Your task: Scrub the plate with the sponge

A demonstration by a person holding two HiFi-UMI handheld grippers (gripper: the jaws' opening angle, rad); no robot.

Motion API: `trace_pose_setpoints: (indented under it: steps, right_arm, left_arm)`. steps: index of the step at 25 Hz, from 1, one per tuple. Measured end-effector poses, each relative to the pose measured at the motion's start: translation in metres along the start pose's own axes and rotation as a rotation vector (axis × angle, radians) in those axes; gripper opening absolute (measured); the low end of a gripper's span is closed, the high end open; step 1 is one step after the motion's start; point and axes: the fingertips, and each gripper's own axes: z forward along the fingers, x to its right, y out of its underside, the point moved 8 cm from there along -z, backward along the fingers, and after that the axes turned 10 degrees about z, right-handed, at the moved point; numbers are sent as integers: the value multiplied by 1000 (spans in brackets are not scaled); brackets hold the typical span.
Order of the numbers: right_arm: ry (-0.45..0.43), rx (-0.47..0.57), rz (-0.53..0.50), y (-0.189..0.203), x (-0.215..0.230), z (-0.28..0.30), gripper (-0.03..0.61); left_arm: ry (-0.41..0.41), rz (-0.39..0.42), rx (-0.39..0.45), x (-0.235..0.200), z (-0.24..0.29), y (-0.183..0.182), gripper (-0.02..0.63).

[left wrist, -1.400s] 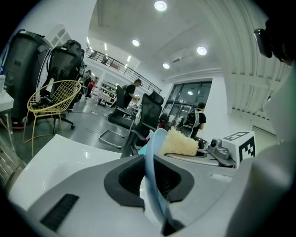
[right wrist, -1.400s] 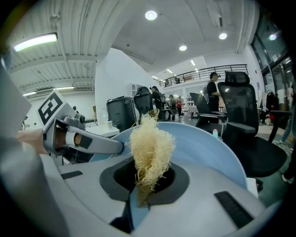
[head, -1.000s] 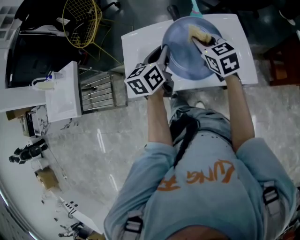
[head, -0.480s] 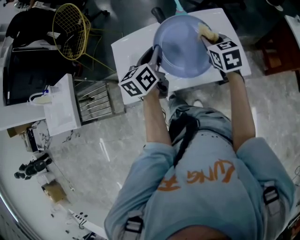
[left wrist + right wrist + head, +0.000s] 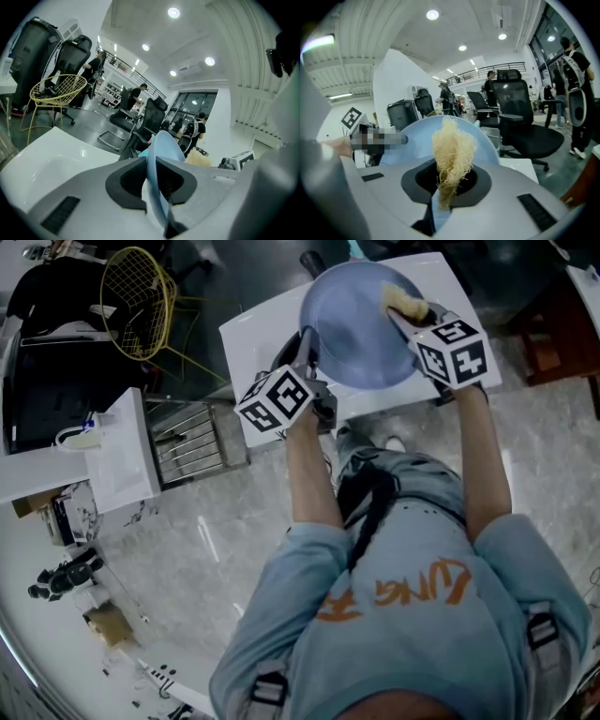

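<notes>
1 plate, left tongs — sponge, right tongs

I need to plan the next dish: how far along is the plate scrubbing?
Done: both pickups. The left gripper clamps the rim of the blue plate, holding it over the white table; the right gripper grips the fibrous sponge. In hand: sponge against the plate's far right part. Left: the rest of the scrub; no dirt or suds show how much is covered.
</notes>
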Motion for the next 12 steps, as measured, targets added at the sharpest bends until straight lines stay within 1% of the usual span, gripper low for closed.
trace_pose_setpoints:
  steps: [3, 8, 10, 12]
  right_arm:
    - [-140, 6, -52, -8, -35, 11, 34]
    - [-392, -65, -140, -14, -93, 33, 32]
    - [-466, -103, -164, -9, -111, 43, 34]
    - [-509, -143, -190, -2, -128, 52, 34]
  left_arm:
    - [-3, -33, 25, -3, -5, 1, 38]
    - [-57, -52, 66, -13, -18, -6, 38]
    - [-85, -64, 84, -19, -26, -6, 38]
    - [-116, -80, 105, -27, -37, -6, 38]
